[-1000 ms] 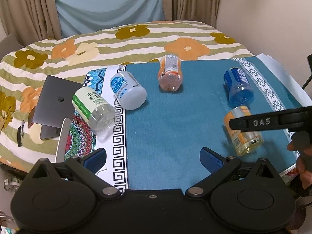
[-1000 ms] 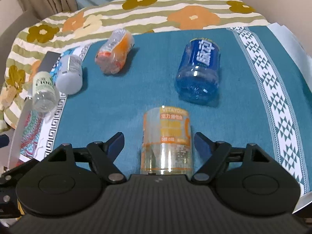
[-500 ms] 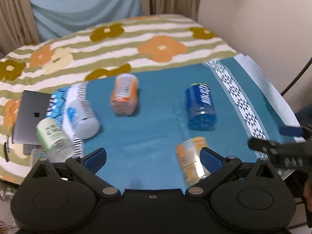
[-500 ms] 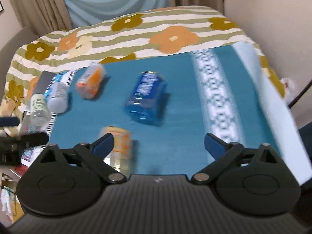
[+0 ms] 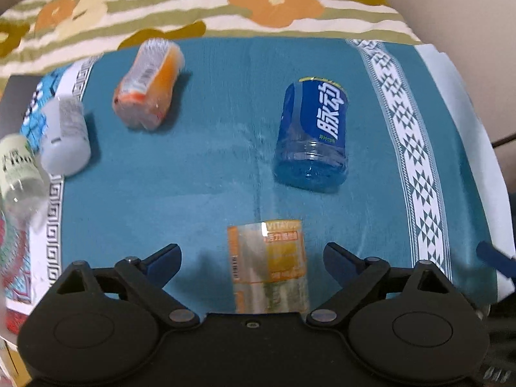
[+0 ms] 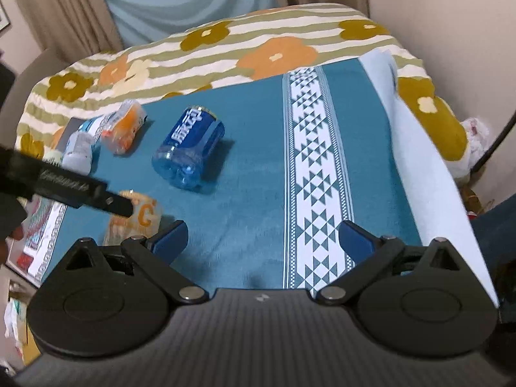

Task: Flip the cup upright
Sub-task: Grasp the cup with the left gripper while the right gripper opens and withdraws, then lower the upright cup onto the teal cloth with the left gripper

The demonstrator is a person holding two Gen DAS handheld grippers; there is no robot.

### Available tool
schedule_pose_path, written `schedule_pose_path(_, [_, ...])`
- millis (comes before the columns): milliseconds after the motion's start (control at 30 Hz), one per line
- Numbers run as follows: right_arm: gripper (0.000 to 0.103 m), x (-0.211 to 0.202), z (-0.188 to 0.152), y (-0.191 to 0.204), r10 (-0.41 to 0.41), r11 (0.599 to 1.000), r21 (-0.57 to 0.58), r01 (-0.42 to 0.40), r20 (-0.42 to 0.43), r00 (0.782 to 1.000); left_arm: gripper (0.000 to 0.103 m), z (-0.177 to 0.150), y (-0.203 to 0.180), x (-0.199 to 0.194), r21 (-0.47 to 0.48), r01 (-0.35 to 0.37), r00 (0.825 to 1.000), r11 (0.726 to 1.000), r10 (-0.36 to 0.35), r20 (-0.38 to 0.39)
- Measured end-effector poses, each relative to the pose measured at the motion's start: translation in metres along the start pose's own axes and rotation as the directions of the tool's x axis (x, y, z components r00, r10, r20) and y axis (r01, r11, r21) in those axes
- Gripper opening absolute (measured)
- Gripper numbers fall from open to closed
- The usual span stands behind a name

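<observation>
Several cut-bottle cups lie on their sides on a teal cloth [image 5: 200, 174]. A yellow-orange labelled cup [image 5: 269, 264] lies right in front of my open left gripper [image 5: 253, 258], between its two fingers and untouched. It also shows in the right wrist view [image 6: 142, 217], partly behind the left gripper's black finger [image 6: 74, 190]. A blue cup [image 5: 314, 135] [image 6: 190, 151] lies farther back. My right gripper [image 6: 262, 242] is open and empty over bare cloth, to the right of the yellow-orange cup.
An orange cup [image 5: 150, 85], a white cup [image 5: 64, 138] and a green-labelled clear cup [image 5: 19, 174] lie at the left. A laptop [image 5: 16, 103] sits at the far left. The cloth's patterned white band [image 6: 317, 174] runs down the right. A wall stands close on the right.
My left gripper has swung right and now faces the yellow-orange cup head-on. My right gripper has moved right, away from that cup. Both stay open.
</observation>
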State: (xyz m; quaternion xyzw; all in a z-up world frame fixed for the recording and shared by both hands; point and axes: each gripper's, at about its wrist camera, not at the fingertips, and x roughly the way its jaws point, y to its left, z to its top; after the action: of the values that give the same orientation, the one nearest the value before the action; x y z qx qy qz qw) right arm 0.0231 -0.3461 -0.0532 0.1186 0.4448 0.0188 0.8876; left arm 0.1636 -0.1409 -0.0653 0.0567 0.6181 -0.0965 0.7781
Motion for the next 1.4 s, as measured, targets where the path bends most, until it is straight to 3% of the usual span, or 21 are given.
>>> schedule_pose_path(167, [0.103, 0.01, -0.007, -0.002, 0.063, 0.997, -0.03, -0.064, -0.024, 0.998, 0.094, 0.004, -0.003, 0.011, -0.037, -0.025, 1.0, 0.999, 0.024, -0.013])
schedule_pose_path(233, [0.103, 0.015, -0.007, -0.006, 0.091, 0.996, -0.021, -0.092, -0.037, 0.995, 0.084, 0.006, -0.004, 0.014, -0.046, -0.031, 0.999, 0.998, 0.03, -0.02])
schedule_pose_path(367, [0.103, 0.022, -0.008, -0.008, 0.127, 0.992, -0.02, -0.128, -0.056, 0.99, 0.081, 0.007, -0.004, 0.021, -0.065, -0.024, 0.999, 0.998, 0.021, -0.044])
schedule_pose_path(500, [0.103, 0.026, -0.007, -0.006, 0.142, 0.989, -0.027, -0.144, -0.065, 0.988, 0.064, 0.005, -0.004, 0.028, -0.083, -0.002, 0.997, 0.997, -0.004, -0.071])
schedule_pose_path(533, [0.103, 0.026, -0.007, -0.006, 0.145, 0.989, -0.025, -0.147, -0.065, 0.987, 0.064, 0.005, -0.003, 0.028, -0.092, 0.005, 0.997, 0.996, -0.011, -0.072])
schedule_pose_path(833, [0.103, 0.027, -0.01, -0.004, 0.157, 0.987, -0.012, -0.158, -0.072, 0.985, 0.062, -0.001, 0.004, 0.018, -0.086, 0.046, 0.998, 0.995, -0.049, -0.037])
schedule_pose_path(1033, [0.103, 0.02, -0.007, 0.001, 0.165, 0.986, -0.001, -0.165, -0.047, 0.985, 0.062, -0.01, 0.016, -0.02, -0.052, 0.041, 0.995, 0.998, -0.037, 0.088])
schedule_pose_path(1133, [0.103, 0.017, -0.006, 0.007, 0.175, 0.985, 0.002, -0.175, -0.038, 0.984, 0.062, -0.026, 0.023, -0.04, -0.028, 0.024, 0.968, 0.999, -0.017, 0.249])
schedule_pose_path(1200, [0.103, 0.017, -0.006, 0.012, 0.181, 0.983, -0.003, -0.181, -0.037, 0.983, 0.062, -0.043, 0.026, -0.043, -0.008, -0.014, 0.931, 1.0, 0.016, 0.365])
schedule_pose_path(1300, [0.103, 0.019, -0.01, 0.022, 0.189, 0.982, -0.023, -0.19, -0.041, 0.981, 0.062, -0.062, 0.028, -0.03, -0.018, -0.026, 0.886, 0.999, 0.031, 0.463])
schedule_pose_path(1400, [0.103, 0.025, -0.018, 0.032, 0.183, 0.981, -0.048, -0.186, -0.062, 0.981, 0.062, -0.079, 0.026, -0.016, -0.032, -0.048, 0.814, 0.998, 0.057, 0.579])
